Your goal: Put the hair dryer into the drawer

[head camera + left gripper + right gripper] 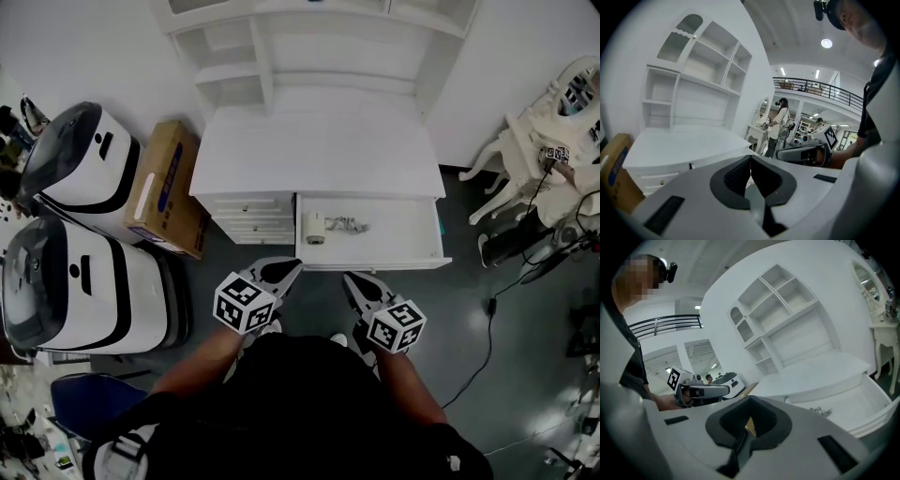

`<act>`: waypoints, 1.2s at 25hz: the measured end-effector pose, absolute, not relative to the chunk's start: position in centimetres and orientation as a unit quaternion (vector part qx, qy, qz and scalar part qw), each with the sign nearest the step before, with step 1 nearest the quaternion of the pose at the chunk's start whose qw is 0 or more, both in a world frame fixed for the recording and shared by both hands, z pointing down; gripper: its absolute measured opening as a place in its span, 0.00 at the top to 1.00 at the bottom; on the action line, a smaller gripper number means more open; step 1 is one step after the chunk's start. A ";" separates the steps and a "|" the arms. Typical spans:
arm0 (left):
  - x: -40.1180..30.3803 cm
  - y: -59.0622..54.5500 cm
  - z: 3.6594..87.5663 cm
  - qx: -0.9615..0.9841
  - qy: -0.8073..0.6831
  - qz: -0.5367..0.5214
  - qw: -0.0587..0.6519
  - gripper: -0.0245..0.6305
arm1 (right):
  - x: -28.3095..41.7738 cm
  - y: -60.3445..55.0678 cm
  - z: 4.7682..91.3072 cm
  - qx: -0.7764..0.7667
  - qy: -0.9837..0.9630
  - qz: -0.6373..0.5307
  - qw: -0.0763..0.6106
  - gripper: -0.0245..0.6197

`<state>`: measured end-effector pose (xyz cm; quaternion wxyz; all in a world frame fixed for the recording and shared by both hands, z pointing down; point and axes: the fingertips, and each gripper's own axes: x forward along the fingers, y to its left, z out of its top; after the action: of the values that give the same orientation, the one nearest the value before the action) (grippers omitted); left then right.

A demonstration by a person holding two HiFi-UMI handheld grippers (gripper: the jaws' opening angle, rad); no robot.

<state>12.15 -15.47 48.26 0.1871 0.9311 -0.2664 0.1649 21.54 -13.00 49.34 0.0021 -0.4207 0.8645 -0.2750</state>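
Note:
The white desk's drawer (pixel 370 260) stands pulled out. Inside it, at the left end, lies the white hair dryer (pixel 314 228), its coiled cord (pixel 349 225) beside it. Both grippers hang in front of the drawer, close to the person's body and apart from it. The left gripper (pixel 291 268) is shut with nothing between its jaws, tips meeting in the left gripper view (pixel 751 158). The right gripper (pixel 349 278) is likewise shut and empty (pixel 750 400). The right gripper view shows the open drawer (pixel 862 404) and the cord (pixel 820 411); the dryer is hidden there.
A cardboard box (pixel 169 187) leans left of the desk, beside two white machines (pixel 80 159) (pixel 84 291). A shelf hutch (pixel 309 47) rises behind the desktop. A white chair (pixel 544 141) and floor cables (pixel 487 309) lie to the right. Another person (pixel 780 124) stands far off.

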 end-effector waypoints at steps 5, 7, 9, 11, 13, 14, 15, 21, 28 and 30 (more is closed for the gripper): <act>11.0 -15.8 48.6 0.938 -0.242 0.167 0.186 0.95 | 20.0 -13.7 49.4 -0.443 0.855 -0.270 0.002 0.92; 10.5 -16.0 48.6 0.940 -0.235 0.165 0.186 0.95 | 19.5 -13.8 49.5 -0.449 0.852 -0.271 0.001 0.92; 10.2 -16.4 48.6 0.941 -0.232 0.163 0.187 0.95 | 19.1 -13.9 49.6 -0.455 0.847 -0.274 0.001 0.92; 10.0 -16.7 48.5 0.941 -0.230 0.160 0.188 0.95 | 18.9 -14.0 49.8 -0.460 0.844 -0.277 -0.001 0.92; 9.8 -17.0 48.5 0.942 -0.229 0.158 0.190 0.95 | 18.7 -14.0 49.9 -0.462 0.843 -0.277 -0.006 0.92; 9.7 -17.1 48.5 0.941 -0.229 0.156 0.191 0.95 | 18.7 -14.1 50.0 -0.463 0.842 -0.276 -0.009 0.92; 9.7 -17.2 48.5 0.941 -0.230 0.155 0.193 0.95 | 18.7 -14.1 50.0 -0.463 0.842 -0.276 -0.011 0.92; 10.0 -17.4 48.6 0.942 -0.228 0.148 0.197 0.95 | 19.0 -14.3 49.9 -0.465 0.841 -0.275 -0.014 0.92; 10.4 -17.4 48.4 0.942 -0.231 0.144 0.195 0.95 | 19.3 -14.3 49.7 -0.463 0.844 -0.272 -0.016 0.92; 10.5 -17.5 48.3 0.942 -0.231 0.143 0.195 0.95 | 19.3 -14.4 49.7 -0.462 0.844 -0.270 -0.016 0.92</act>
<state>10.52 -17.53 48.29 0.1946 0.9424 -0.2313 0.1430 19.30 -14.42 49.69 -0.0164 -0.4621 0.8445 -0.2704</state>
